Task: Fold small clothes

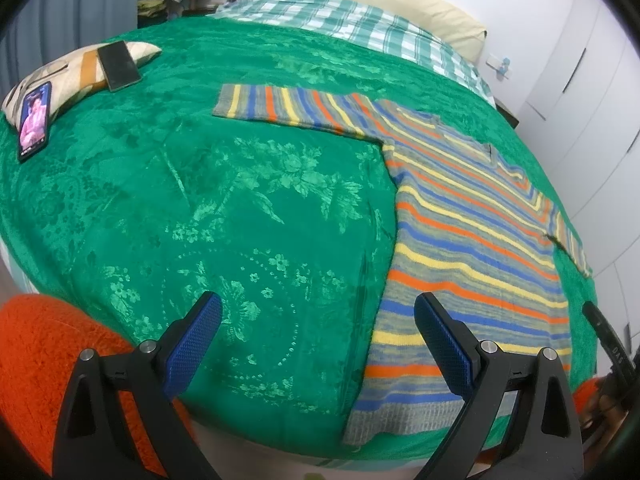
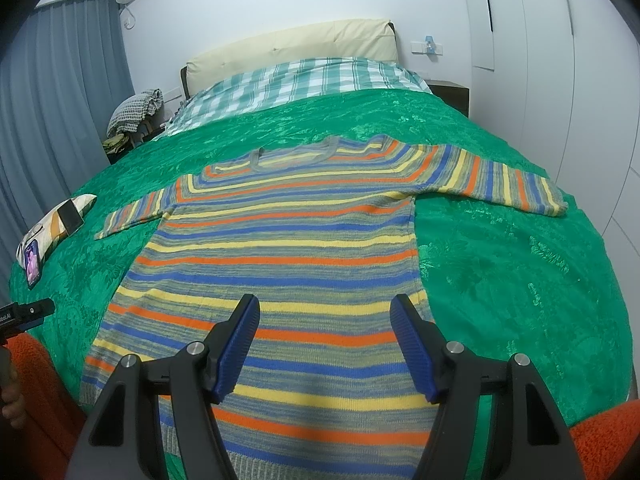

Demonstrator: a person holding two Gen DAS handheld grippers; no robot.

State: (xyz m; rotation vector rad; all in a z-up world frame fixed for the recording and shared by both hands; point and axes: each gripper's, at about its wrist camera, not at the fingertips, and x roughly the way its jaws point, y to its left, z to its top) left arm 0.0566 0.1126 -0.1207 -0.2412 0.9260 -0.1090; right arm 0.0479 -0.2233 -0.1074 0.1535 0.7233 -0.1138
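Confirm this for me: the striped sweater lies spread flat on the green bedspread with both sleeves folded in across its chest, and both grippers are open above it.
Wrong on the sleeves. The right wrist view shows the striped sweater flat on the green bedspread with both sleeves stretched straight out sideways, none folded in. Left gripper and right gripper are open, holding nothing.

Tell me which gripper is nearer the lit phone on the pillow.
Left. The left gripper hangs open over the green blanket beside the sweater, on the side of the lit phone. The right gripper hangs open over the sweater's middle, farther from it.
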